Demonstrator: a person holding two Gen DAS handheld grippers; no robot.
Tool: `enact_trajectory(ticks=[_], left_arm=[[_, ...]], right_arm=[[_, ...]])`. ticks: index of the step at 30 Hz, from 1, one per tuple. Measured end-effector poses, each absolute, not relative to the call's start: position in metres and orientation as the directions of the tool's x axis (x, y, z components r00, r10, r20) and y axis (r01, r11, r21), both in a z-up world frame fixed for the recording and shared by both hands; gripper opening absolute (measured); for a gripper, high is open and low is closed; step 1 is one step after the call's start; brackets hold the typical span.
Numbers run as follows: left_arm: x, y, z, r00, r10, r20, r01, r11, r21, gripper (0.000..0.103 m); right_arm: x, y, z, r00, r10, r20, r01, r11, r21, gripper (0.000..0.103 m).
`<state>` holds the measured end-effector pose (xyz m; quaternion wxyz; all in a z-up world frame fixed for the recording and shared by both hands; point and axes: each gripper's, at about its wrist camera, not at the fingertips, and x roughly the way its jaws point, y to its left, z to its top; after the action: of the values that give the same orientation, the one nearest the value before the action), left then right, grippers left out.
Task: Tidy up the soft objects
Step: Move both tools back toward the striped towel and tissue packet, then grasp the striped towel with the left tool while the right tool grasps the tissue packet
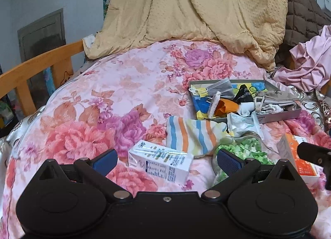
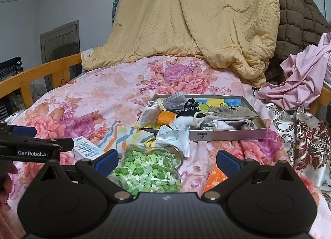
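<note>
A shallow grey box (image 1: 279, 116) (image 2: 227, 134) on the flowered bedspread holds soft items: a grey mask (image 2: 173, 102), a grey drawstring pouch (image 2: 229, 112), white socks, an orange piece. A striped sock (image 1: 192, 135) (image 2: 115, 135) lies in front of the box, beside a wrapped mask (image 2: 173, 135). My left gripper (image 1: 165, 159) is open and empty, above a white carton (image 1: 159, 161). My right gripper (image 2: 166, 161) is open and empty, above a glass jar of green paper stars (image 2: 149, 169) (image 1: 242, 152).
An orange carton (image 1: 298, 158) (image 2: 215, 177) lies at the right. A yellow quilt (image 1: 186, 11), a brown quilt (image 2: 300, 28) and pink clothes (image 2: 304, 80) are piled at the back. A wooden bed rail (image 1: 31, 71) runs along the left.
</note>
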<state>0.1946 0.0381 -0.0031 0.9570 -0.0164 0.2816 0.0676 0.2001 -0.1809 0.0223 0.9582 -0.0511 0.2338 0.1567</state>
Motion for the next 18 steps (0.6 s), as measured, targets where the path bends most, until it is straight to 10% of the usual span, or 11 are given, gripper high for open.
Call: enact_trajectory(ticks=[18], left_arm=[[0.267, 0.047, -0.03, 0.824, -0.004, -0.567, -0.011, 1.0, -0.024, 0.102]], right_arm=[[0.258, -0.174, -0.002, 0.831, 0.263, -0.49, -0.357, 0.928, -0.107, 0.103]])
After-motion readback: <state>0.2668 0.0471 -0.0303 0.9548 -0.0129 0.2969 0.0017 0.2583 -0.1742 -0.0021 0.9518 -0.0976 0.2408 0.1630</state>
